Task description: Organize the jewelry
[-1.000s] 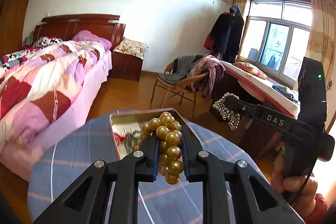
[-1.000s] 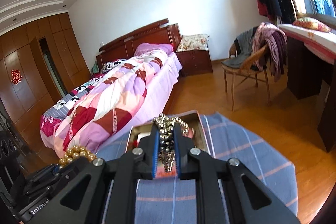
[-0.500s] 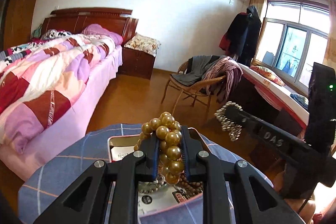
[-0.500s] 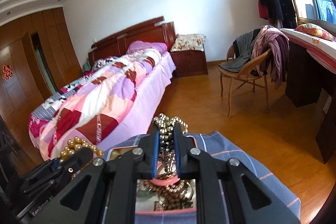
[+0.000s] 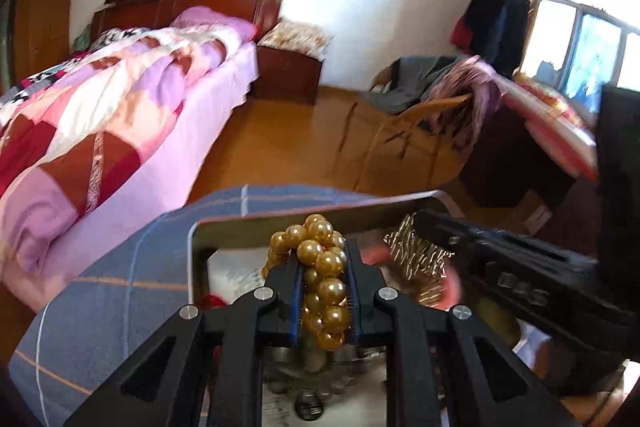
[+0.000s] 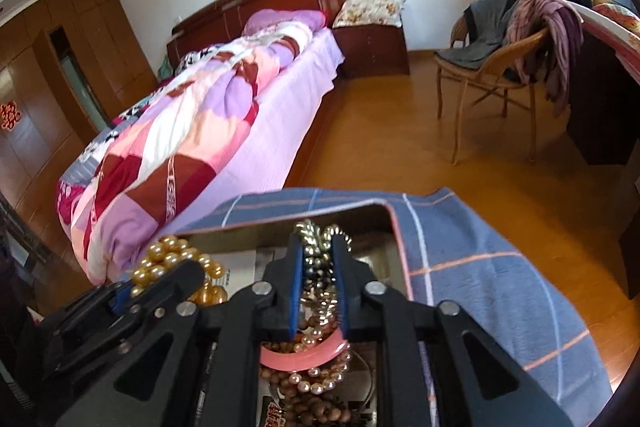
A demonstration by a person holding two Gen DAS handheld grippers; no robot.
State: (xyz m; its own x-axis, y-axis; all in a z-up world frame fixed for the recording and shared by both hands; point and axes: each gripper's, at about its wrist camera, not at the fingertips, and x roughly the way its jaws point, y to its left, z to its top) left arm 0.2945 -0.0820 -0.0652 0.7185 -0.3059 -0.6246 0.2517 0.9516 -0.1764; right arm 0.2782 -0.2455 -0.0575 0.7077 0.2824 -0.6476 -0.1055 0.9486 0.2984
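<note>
My left gripper [image 5: 322,259] is shut on a gold bead bracelet [image 5: 320,267] and holds it over the metal tin [image 5: 196,239]. My right gripper [image 6: 318,247] is shut on a silver bead chain [image 6: 316,259], also over the tin [image 6: 394,227]. In the left wrist view the right gripper [image 5: 424,223] reaches in from the right with the silver chain [image 5: 416,247]. In the right wrist view the left gripper [image 6: 176,275] sits at lower left with the gold bracelet [image 6: 172,259]. A pink bangle [image 6: 304,357], brown wooden beads [image 6: 316,411] and pearl beads lie in the tin.
The tin stands on a round table with a blue plaid cloth [image 6: 480,267]. A bed with a pink and purple quilt [image 6: 192,131] lies to the left. A wicker chair with clothes [image 6: 500,43] and a dark desk [image 6: 600,99] stand to the right.
Both grippers have moved down and forward toward the tin, still holding their jewelry. The tin's inside now fills more of both views.
</note>
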